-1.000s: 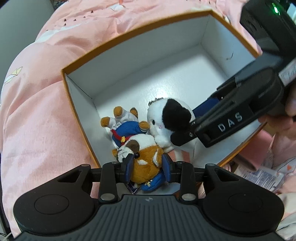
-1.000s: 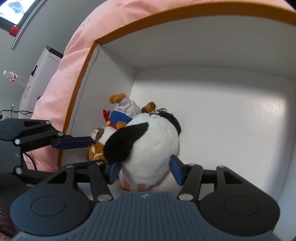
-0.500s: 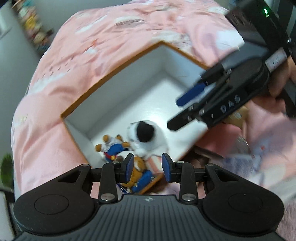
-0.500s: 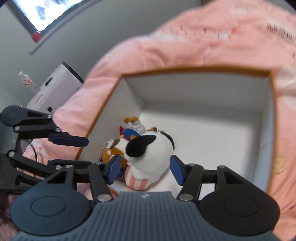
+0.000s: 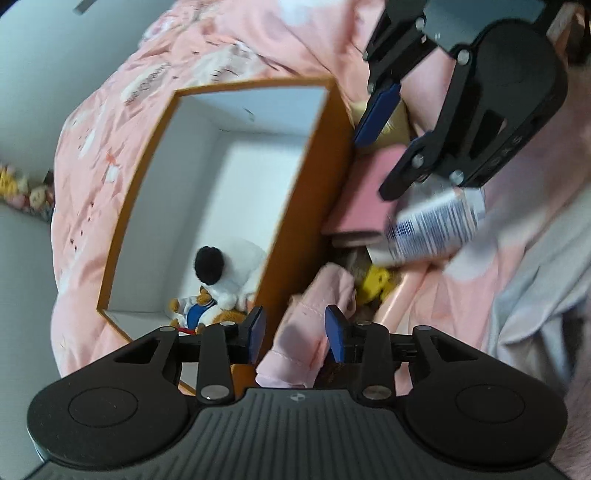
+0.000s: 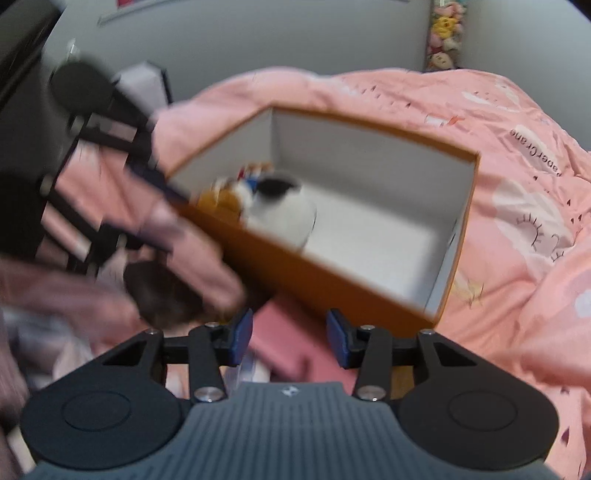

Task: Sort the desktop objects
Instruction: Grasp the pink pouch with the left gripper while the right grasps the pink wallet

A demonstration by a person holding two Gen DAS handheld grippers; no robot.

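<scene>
An orange box (image 5: 295, 206) with a white inside sits on the pink bedding. A white plush with a black ear (image 5: 232, 266) and a brown plush in blue clothes (image 5: 199, 310) lie in its near corner; both also show in the right wrist view (image 6: 280, 210). My left gripper (image 5: 293, 330) is open and empty, above a pink cloth (image 5: 314, 314) just outside the box wall. My right gripper (image 6: 290, 338) is open and empty, outside the box over a pink flat object (image 6: 288, 332); it also shows in the left wrist view (image 5: 384, 133).
Beside the box lie a pink book-like object (image 5: 365, 192), a barcoded packet (image 5: 436, 225), a yellow toy (image 5: 376, 282) and a dark furry thing (image 6: 162, 295). Pink duvet (image 6: 517, 192) surrounds the box. Plush toys (image 6: 443, 33) line the far wall.
Both grippers have pulled back out of the box, leaving the two plush toys inside. They now hover over the clutter beside the box.
</scene>
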